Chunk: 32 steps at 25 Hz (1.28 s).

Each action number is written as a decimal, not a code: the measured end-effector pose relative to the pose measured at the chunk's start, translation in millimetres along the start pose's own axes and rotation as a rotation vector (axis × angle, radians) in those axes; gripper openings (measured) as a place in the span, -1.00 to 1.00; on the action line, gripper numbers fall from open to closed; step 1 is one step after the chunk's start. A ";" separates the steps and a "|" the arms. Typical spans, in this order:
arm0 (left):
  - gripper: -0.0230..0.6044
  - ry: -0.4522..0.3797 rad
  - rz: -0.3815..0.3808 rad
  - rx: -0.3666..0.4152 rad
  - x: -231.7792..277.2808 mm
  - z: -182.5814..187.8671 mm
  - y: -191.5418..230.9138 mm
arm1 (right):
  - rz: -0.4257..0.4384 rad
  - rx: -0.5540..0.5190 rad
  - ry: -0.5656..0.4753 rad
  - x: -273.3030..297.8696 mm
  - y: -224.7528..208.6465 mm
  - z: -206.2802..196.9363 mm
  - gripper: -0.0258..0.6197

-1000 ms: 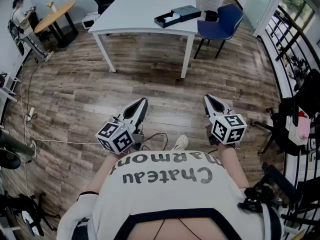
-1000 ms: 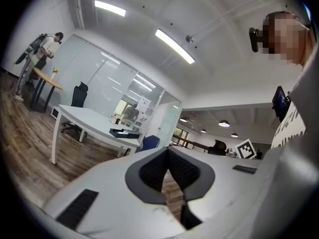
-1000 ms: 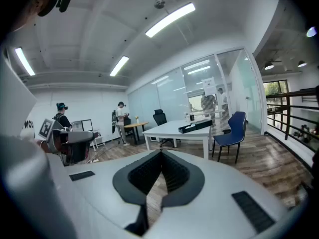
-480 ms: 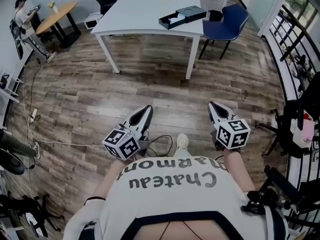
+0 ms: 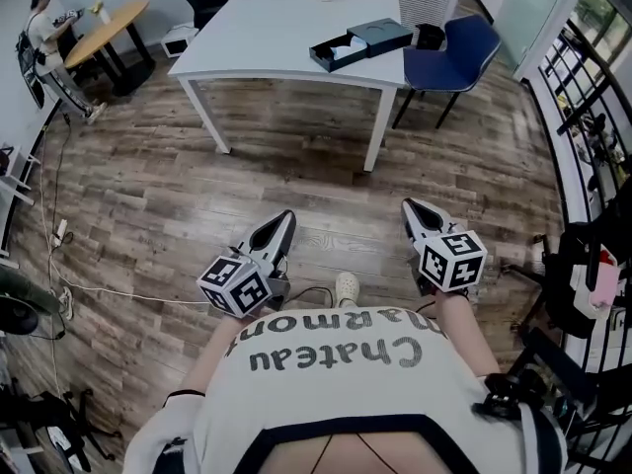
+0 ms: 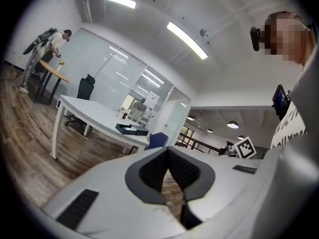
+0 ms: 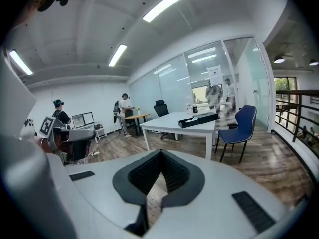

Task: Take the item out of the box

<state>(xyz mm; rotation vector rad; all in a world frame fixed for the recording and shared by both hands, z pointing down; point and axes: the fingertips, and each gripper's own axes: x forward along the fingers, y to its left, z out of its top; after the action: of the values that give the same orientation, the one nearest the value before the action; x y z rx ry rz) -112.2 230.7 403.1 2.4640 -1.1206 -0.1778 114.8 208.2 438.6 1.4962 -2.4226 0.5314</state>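
While we stand on the wood floor, well apart from the white table, both grippers sit low in the head view, just above our shirt. The left gripper is at lower centre-left and the right gripper at lower centre-right, both with their tips toward the top of the frame. Between them our shoe shows on the boards.

In the left gripper view the left gripper has its jaws pressed together at the tips, with only floor showing through the gap behind them. The right gripper looks the same in its own view: tips together, nothing between them.

The box lies on the table's right end, in the upper middle of the head view. It is dark and open, and a pale item shows inside; we cannot tell what it is. Both gripper views show the box far off, above the jaws. A blue chair stands just right of the table. At the upper left a person stands by a round wooden table.
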 end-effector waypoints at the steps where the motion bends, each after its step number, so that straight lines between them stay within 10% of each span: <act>1: -0.89 0.000 0.005 0.005 12.5 4.7 6.1 | 0.003 -0.006 0.000 9.0 -7.9 7.2 -0.92; 13: -0.89 -0.062 0.008 0.054 133.4 58.9 40.6 | 0.044 -0.035 -0.045 101.9 -93.9 87.1 -0.92; 32: -0.89 -0.012 0.093 0.071 160.2 70.5 86.6 | 0.084 0.043 -0.005 166.3 -117.7 89.8 -0.92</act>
<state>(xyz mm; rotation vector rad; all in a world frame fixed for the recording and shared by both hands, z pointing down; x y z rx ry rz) -85.4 38.0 386.1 2.4686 -1.2637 -0.1268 144.9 -12.4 443.1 1.4187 -2.5023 0.6012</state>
